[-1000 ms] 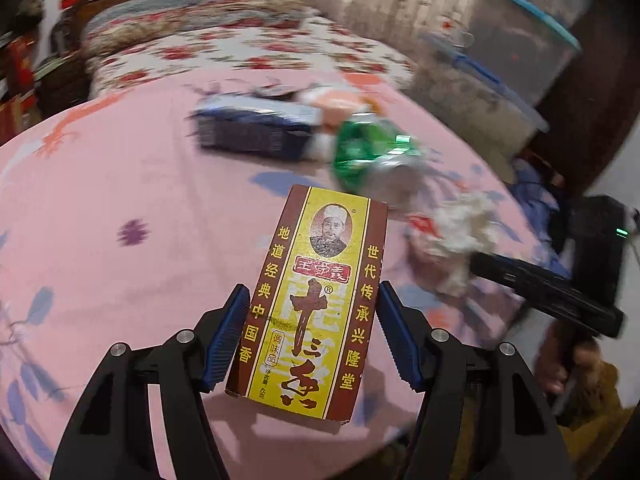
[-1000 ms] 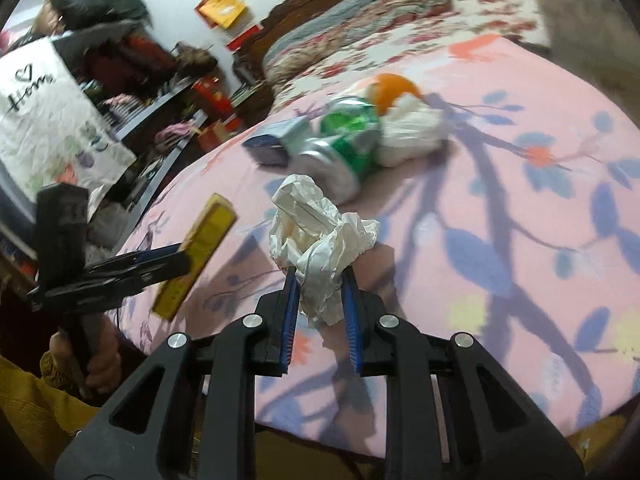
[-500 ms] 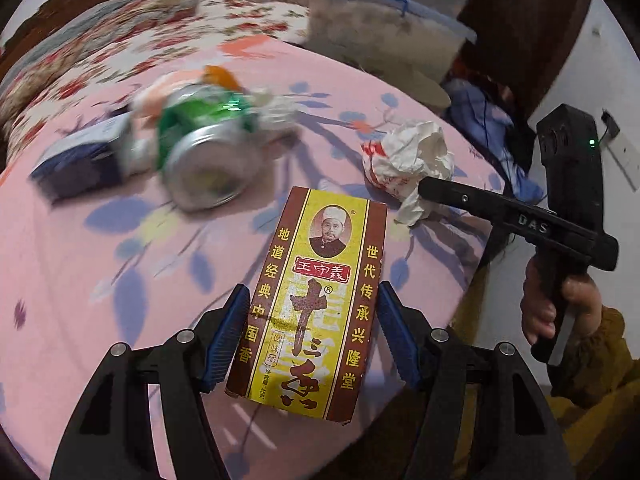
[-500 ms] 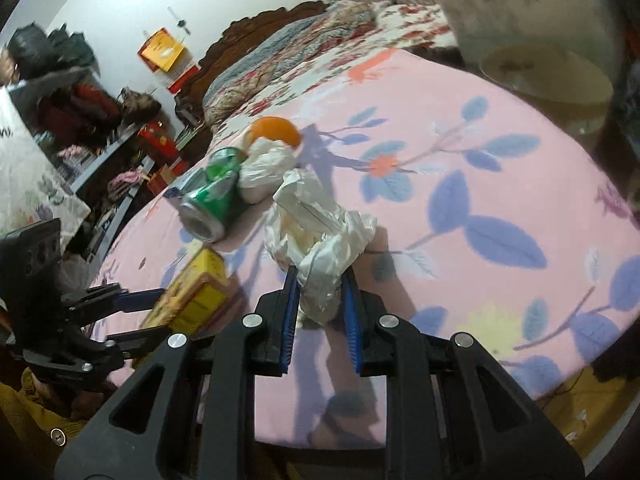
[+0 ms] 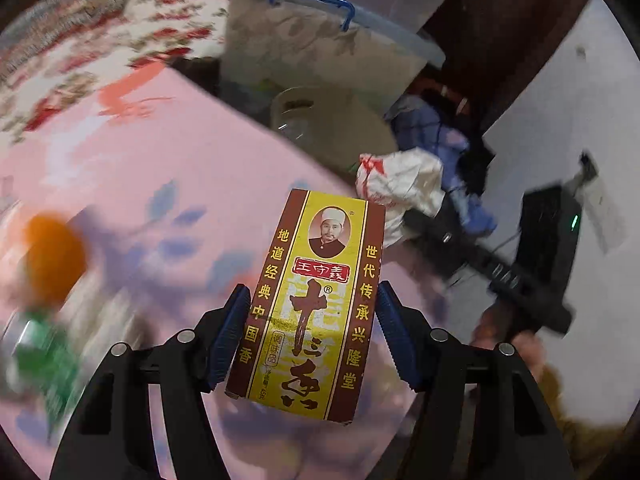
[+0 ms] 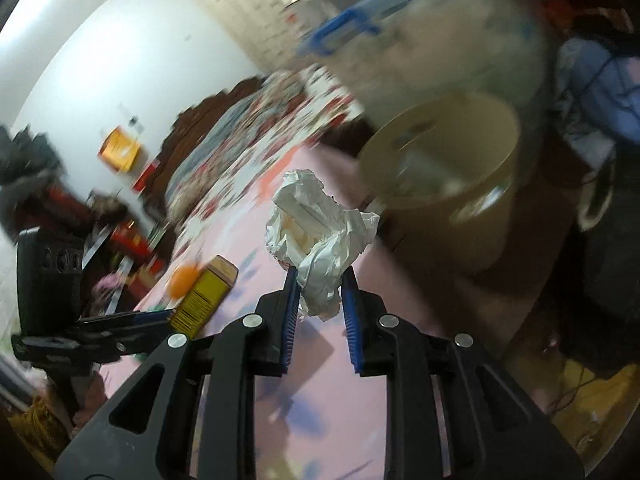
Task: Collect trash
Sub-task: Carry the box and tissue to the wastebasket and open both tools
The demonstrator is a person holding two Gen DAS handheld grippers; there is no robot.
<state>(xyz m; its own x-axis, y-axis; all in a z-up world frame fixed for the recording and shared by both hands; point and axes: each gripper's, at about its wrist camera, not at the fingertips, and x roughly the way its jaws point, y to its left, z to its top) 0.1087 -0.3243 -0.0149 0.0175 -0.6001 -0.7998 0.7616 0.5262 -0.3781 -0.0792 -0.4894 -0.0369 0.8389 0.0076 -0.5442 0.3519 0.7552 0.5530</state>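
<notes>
Tan bin (image 6: pixel 448 200) stood off the pink table's (image 5: pixel 192 184) far edge, ahead and right of both grippers. The right gripper (image 6: pixel 320 300), pinching the wrapper (image 6: pixel 320 220), was nearer; the left gripper (image 5: pixel 312 332) clamped the box (image 5: pixel 312 300), upright.

**Spice Box Held Over the Pink Tablecloth**

A yellow-and-brown cardboard spice box (image 5: pixel 310 300) was clamped upright between the blue-padded fingers of the left gripper (image 5: pixel 312 332). A crumpled white paper wad (image 5: pixel 400 188) was gripped by the right gripper (image 5: pixel 420 224) just beyond it. A blurred orange fruit (image 5: pixel 54 262) and green can (image 5: pixel 44 364) were seen on the pink floral tablecloth (image 5: pixel 180 168). A beige round bin (image 5: pixel 340 124) stood past the edge.
</notes>
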